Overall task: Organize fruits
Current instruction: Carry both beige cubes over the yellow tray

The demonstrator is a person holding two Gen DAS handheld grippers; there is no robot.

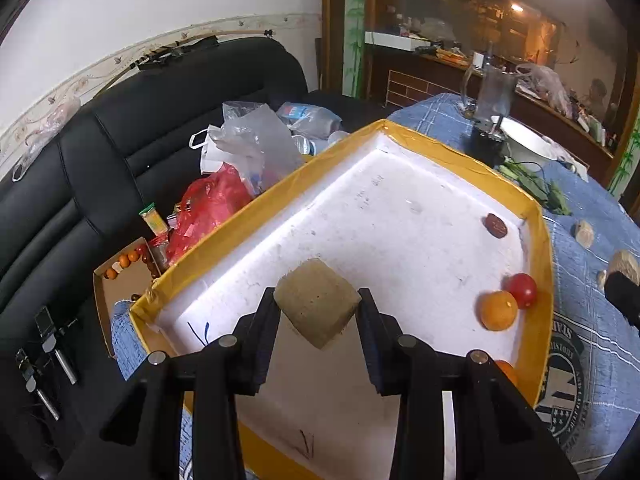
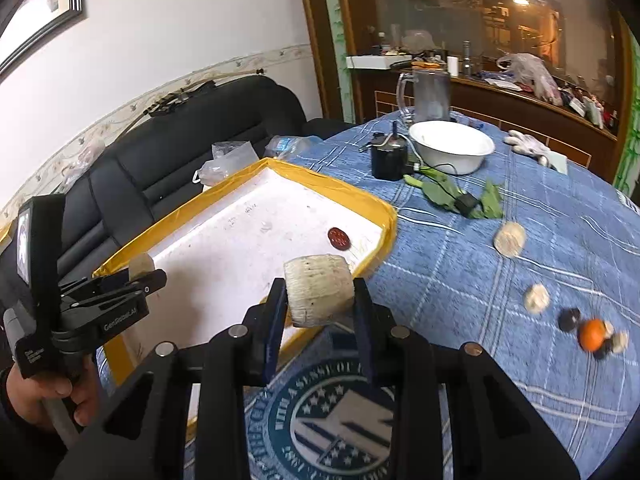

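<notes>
My left gripper [image 1: 318,306] is clamped on a tan, rough-skinned chunk [image 1: 316,304], held over the near end of the yellow-rimmed foam tray [image 1: 256,200]. Ahead to its right an orange [image 1: 498,310] touches a red tomato [image 1: 522,290]; farther off lies a red date [image 1: 496,226]. My right gripper [image 2: 318,300] grips a pale ridged chunk [image 2: 318,290] just past the tray's right rim.

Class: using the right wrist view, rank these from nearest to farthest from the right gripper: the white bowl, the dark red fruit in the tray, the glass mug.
From the right gripper:
1. Dark red fruit, in the tray's far right corner, just ahead.
2. White bowl, on the blue cloth beyond the tray.
3. Glass mug, behind the bowl at the table's far edge.
</notes>
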